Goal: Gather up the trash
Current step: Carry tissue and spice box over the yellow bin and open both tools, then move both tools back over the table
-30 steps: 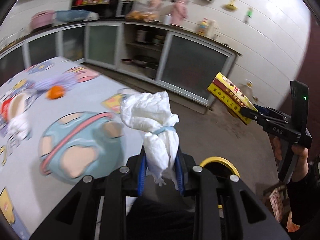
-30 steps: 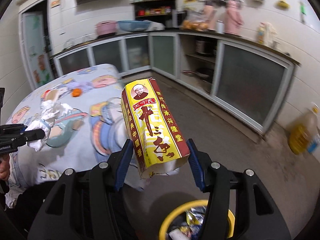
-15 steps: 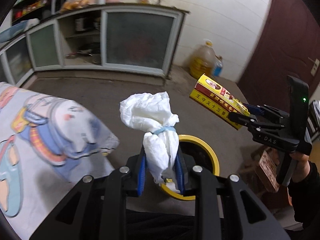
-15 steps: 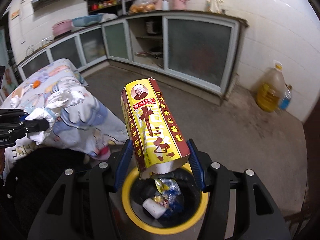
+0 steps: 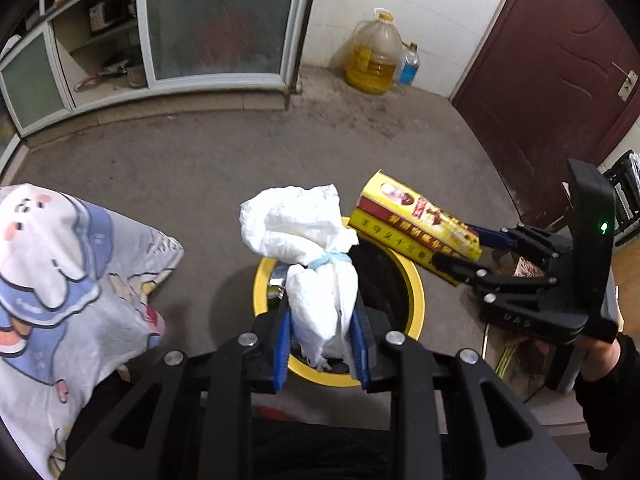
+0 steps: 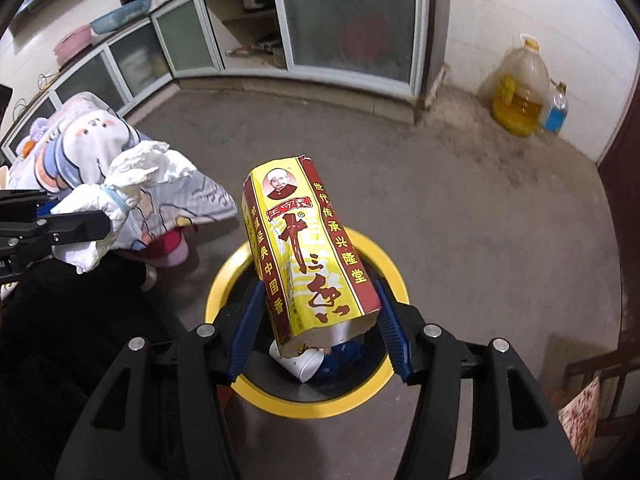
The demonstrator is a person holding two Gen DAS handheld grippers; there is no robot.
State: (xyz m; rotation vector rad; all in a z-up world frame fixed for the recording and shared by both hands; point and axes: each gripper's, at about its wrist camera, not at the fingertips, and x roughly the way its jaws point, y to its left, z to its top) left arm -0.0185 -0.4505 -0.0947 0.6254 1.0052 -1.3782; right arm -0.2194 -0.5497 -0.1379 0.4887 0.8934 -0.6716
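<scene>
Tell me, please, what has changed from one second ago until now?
Both grippers swung away from the table toward the floor and now hang over the yellow-rimmed trash bin. Nothing was let go: the left gripper stays clamped on the white tissue wad, the right gripper on the yellow spice box. The bin itself has not moved.

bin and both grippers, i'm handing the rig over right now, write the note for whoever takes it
Left gripper: shut on a white tissue wad tied with a blue band, above the yellow-rimmed bin.
Right gripper: shut on a torn yellow and red spice box, also over the bin.
Done: the bin already holds a white cup and some blue trash.
Left: release both items into the bin; whether more trash waits on the cartoon-print cloth can't be seen.
</scene>
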